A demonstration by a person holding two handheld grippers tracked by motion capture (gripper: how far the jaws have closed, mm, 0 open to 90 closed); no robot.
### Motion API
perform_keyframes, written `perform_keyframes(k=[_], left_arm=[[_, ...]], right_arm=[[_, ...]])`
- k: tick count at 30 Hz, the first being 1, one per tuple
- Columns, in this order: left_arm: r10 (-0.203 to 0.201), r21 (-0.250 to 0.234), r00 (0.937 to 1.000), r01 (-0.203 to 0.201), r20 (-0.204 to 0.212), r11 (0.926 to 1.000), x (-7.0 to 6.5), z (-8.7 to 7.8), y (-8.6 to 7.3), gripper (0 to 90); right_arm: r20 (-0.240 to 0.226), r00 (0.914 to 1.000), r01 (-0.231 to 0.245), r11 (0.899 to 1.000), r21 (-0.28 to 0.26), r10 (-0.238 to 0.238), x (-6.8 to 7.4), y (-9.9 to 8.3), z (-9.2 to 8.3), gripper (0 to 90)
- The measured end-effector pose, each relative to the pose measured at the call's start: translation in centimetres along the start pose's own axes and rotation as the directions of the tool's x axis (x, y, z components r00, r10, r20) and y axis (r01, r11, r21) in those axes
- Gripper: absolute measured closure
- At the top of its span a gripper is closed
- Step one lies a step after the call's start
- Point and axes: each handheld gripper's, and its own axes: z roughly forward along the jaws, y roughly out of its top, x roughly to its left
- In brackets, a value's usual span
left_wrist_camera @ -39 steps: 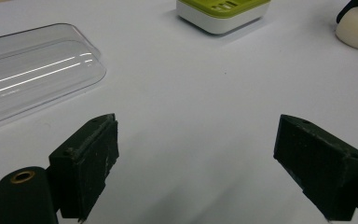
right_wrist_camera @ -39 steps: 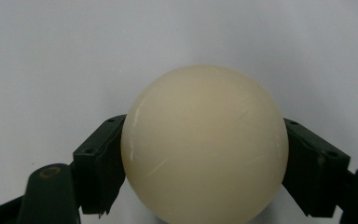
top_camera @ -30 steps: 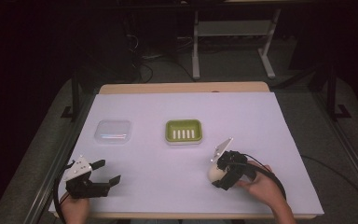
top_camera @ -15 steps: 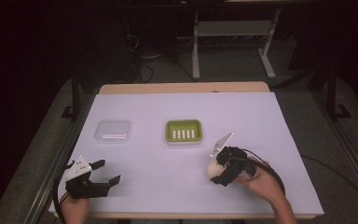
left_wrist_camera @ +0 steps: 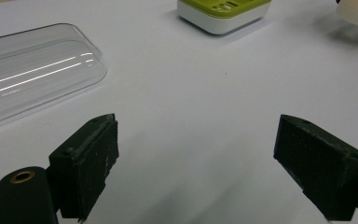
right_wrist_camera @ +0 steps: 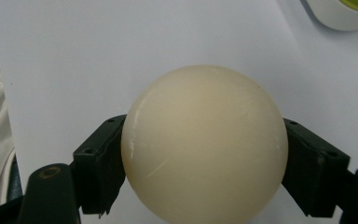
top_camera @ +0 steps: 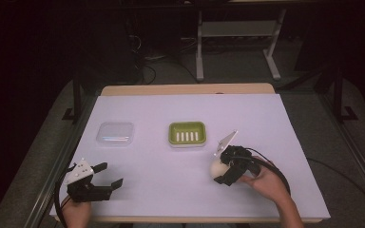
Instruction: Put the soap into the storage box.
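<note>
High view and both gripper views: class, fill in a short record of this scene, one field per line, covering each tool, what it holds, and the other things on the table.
right tool: shut on the cream soap bar, near the table's right front
left tool: open, empty, at the left front
soap dish: green and white, mid-table, nothing in it
clear lid: flat on the table, left of the dish
table cover: white sheet

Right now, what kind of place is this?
Probably a lab or workshop recording bench: a white-covered table, cables on the dark floor behind it, and a metal stand.
</note>
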Motion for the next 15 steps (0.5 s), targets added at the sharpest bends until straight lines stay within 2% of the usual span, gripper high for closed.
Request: perform_keyframes(k=[4,15], left_arm=[[-0.014,-0.003,0.9999,0.014,0.000,0.9999,0.0,0.0,0.0,13.0],[-0.014,-0.003,0.9999,0.014,-0.001,0.9999,0.0,-0.1,-0.1,13.0]], right_arm=[[-0.005,1.0000,0.005,1.000,-0.003,-0.005,-0.3,0.4,-0.1,22.4],[-0.013,0.9998,0.018,1.000,-0.008,-0.018,-0.8,1.7,-0.2,22.4]])
